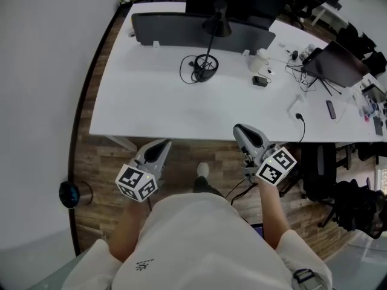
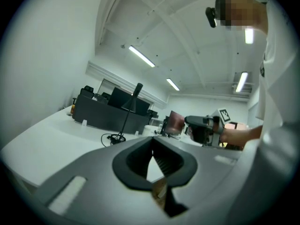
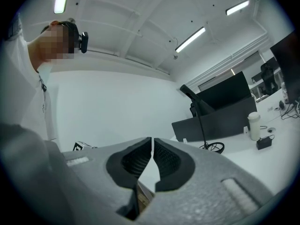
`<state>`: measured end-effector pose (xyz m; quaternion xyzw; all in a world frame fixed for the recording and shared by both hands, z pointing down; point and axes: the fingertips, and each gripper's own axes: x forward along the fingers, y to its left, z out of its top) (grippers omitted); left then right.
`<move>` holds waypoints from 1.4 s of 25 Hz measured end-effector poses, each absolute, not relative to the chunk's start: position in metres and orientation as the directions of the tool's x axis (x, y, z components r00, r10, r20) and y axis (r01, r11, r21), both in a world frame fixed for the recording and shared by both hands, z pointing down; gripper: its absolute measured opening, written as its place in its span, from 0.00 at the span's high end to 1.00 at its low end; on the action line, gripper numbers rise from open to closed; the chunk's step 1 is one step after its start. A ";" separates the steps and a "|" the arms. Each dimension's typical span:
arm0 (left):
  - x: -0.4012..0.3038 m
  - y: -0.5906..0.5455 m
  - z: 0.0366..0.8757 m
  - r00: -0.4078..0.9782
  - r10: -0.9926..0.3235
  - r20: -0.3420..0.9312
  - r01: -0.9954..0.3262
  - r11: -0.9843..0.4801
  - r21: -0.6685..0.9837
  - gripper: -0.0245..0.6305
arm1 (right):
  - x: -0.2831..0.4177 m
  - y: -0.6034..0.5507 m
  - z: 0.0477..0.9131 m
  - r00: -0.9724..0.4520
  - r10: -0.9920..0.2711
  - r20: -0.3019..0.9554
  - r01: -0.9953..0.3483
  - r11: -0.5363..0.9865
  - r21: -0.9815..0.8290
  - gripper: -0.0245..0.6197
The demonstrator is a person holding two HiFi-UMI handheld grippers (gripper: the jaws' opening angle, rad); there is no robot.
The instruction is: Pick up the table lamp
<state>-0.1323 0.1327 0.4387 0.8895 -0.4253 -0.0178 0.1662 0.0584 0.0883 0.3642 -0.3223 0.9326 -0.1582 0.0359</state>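
Note:
The black table lamp stands at the back middle of the white desk, its round base ringed by a coiled cord and its shade near a dark divider. It also shows far ahead in the left gripper view as the lamp, and in the right gripper view as the lamp. My left gripper is shut and empty, just short of the desk's front edge. My right gripper is shut and empty too, its tip over the front edge. Both are well away from the lamp.
A dark divider panel runs behind the lamp. To the right lie a white cup-like object, a small black box, a laptop, cables and a phone. A chair stands at the right, a round bin at the left.

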 end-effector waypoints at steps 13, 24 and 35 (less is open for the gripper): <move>-0.069 0.027 0.424 0.609 -0.784 0.120 -0.779 -0.564 0.274 0.97 | 0.105 -0.012 0.368 -0.836 -0.546 0.055 -0.540 0.800 -0.261 0.94; -0.030 -0.035 0.428 0.585 -0.801 0.130 -0.798 -0.539 0.269 0.97 | 0.129 -0.063 0.390 -0.857 -0.509 0.079 -0.513 0.833 -0.208 0.94; 0.005 -0.076 0.429 0.595 -0.790 0.149 -0.795 -0.551 0.253 0.97 | 0.151 -0.090 0.407 -0.879 -0.469 0.090 -0.477 0.850 -0.225 0.94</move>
